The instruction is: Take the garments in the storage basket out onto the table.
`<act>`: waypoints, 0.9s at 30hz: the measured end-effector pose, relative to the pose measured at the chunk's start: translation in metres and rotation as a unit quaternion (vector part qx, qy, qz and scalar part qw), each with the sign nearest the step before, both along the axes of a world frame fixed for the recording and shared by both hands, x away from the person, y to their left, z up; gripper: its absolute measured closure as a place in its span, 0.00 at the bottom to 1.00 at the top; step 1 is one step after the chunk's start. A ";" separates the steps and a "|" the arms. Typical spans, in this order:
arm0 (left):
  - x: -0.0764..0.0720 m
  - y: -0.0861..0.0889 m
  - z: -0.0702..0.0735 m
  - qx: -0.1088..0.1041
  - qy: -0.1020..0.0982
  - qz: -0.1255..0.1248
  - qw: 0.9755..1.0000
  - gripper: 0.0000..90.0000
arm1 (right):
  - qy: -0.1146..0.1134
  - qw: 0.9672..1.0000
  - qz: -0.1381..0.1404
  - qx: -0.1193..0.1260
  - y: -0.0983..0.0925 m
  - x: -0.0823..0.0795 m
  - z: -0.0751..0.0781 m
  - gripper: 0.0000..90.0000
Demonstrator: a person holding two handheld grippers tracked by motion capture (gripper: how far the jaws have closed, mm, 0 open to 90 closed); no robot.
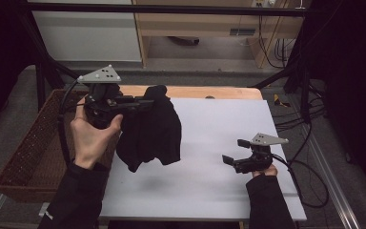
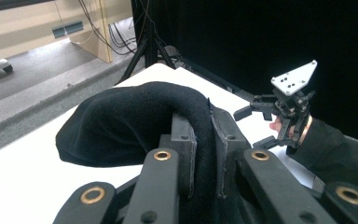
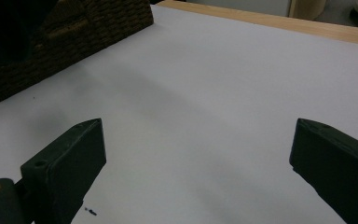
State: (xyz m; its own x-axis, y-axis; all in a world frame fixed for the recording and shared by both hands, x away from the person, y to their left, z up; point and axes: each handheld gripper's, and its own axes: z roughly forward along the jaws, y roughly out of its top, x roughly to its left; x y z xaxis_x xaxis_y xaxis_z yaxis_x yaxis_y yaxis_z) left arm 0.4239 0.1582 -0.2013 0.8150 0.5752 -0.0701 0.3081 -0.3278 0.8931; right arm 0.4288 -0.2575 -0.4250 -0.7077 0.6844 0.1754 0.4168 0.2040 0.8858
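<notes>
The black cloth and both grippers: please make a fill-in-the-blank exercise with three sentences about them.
1. The left gripper has its jaws shut on the black ____, which hangs above the white table.
2. The jaws of the right gripper stand ____ and hold nothing.
3. The brown woven ____ stands at the person's left, beside the table.

Missing words: cloth; open; basket

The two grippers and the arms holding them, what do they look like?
Both the left gripper and the right gripper are black, with blocky flat jaws on linkage arms with brass-coloured pivots. Each carries a grey three-cornered plate dotted with small holes on top, and a black cable trails from each. The person wears long black sleeves reaching the wrists; the hands are bare.
</notes>
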 end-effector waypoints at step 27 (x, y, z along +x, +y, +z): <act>0.027 -0.011 -0.053 0.031 0.039 0.007 0.999 0.89 | 0.001 1.000 0.001 -0.002 0.001 0.000 -0.001 0.04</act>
